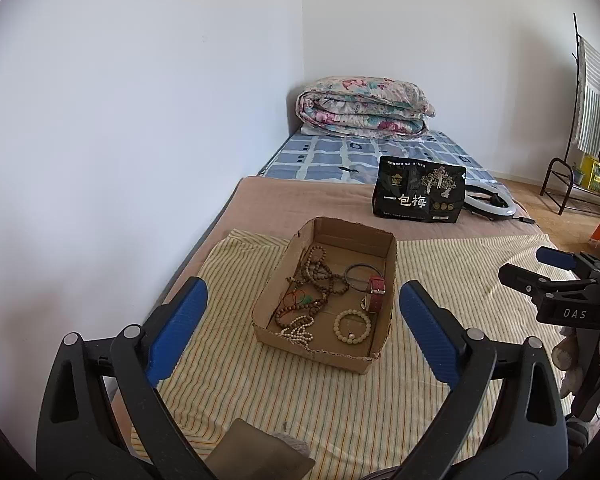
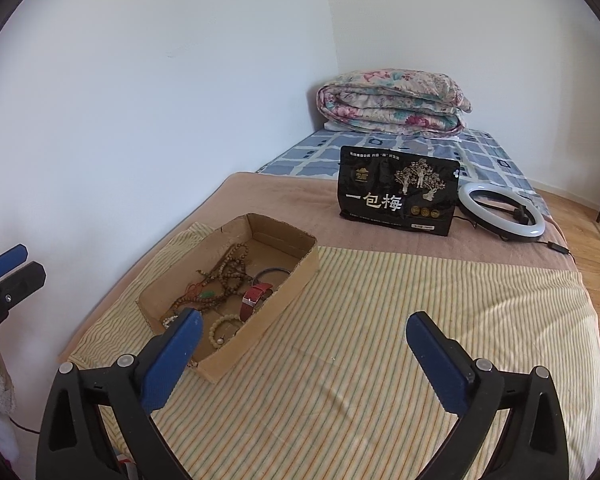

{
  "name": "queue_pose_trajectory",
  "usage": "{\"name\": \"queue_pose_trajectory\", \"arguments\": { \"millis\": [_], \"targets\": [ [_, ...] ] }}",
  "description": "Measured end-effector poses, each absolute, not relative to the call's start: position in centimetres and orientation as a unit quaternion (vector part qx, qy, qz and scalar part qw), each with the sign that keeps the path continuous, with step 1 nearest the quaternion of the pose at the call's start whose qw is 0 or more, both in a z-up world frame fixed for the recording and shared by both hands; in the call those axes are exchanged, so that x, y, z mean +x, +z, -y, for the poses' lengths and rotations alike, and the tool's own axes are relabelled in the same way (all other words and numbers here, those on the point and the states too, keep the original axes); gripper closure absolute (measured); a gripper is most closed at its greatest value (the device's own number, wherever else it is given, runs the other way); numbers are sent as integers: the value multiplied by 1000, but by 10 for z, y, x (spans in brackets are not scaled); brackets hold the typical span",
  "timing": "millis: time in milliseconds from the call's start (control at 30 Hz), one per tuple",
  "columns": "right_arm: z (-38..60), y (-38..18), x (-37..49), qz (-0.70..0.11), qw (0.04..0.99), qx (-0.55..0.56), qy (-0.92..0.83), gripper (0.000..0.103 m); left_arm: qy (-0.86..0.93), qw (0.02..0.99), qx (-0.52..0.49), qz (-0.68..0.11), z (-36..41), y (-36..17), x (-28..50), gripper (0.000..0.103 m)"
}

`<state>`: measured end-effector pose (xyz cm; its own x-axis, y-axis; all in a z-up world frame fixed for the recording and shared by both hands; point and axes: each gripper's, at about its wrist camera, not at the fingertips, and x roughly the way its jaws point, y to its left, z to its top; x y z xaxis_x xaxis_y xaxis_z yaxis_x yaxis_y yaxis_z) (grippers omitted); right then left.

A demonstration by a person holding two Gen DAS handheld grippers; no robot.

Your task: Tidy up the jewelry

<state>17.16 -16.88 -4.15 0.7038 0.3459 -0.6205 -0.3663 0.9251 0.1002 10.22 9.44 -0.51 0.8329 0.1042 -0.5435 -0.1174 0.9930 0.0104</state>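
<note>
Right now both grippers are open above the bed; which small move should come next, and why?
Probably lower the left gripper into the cardboard box toward the pale bead bracelet: it lies apart from the tangled brown beads, and the open jaws hold nothing.

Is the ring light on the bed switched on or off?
Cannot tell for sure. The ring light lies flat beside the black bag; its ring looks bright white, but daylight could cause that.

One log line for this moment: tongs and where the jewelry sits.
left tongs: open, empty | right tongs: open, empty | bracelets, beads, watch: in cardboard box | box on striped cloth
</note>
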Motion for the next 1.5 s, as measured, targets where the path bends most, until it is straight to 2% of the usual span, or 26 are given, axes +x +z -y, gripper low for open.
{"name": "queue_pose_trajectory", "arguments": {
  "millis": [1500],
  "targets": [
    [213,-40,161,-325,933,-1,157,0,59,960,-9,-275,-86,7,97,1]
  ]
}}
